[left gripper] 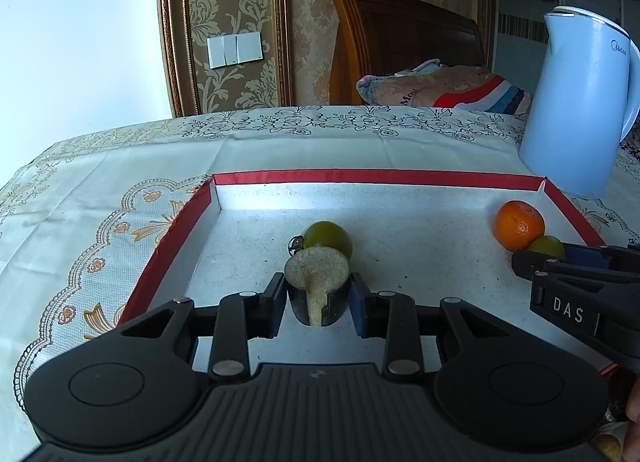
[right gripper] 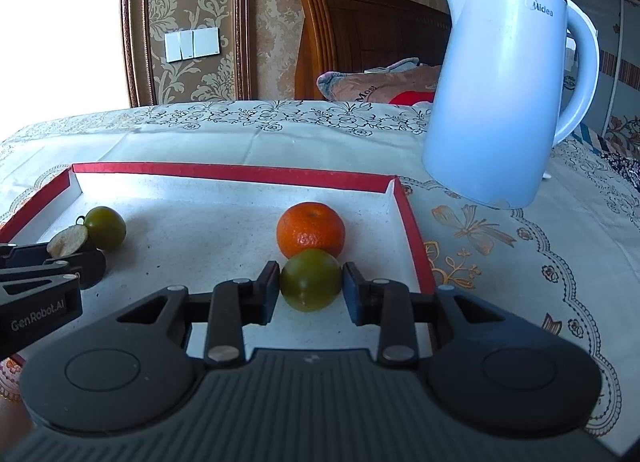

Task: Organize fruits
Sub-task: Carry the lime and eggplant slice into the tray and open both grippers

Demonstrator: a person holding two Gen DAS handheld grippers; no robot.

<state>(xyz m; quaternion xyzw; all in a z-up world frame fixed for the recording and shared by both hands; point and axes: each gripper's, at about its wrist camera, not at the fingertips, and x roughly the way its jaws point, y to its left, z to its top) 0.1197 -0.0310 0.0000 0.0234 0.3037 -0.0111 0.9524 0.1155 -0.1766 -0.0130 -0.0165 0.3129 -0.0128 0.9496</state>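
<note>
A red-rimmed tray (left gripper: 376,177) with a pale speckled floor lies on the table. My left gripper (left gripper: 318,296) is shut on a dark-skinned cut fruit piece (left gripper: 318,274) with pale flesh, held low over the tray. A green fruit (left gripper: 328,238) lies just beyond it. My right gripper (right gripper: 311,288) is shut on another green fruit (right gripper: 311,280), which touches an orange mandarin (right gripper: 311,229) behind it, near the tray's right wall. The left gripper (right gripper: 44,262) with the cut piece (right gripper: 68,241) shows at the left of the right wrist view.
A pale blue electric kettle (right gripper: 496,93) stands on the patterned tablecloth (right gripper: 500,254) just beyond the tray's far right corner. A wooden headboard (left gripper: 404,41) and a pillow lie behind the table. The right gripper (left gripper: 580,286) shows at the right edge of the left wrist view.
</note>
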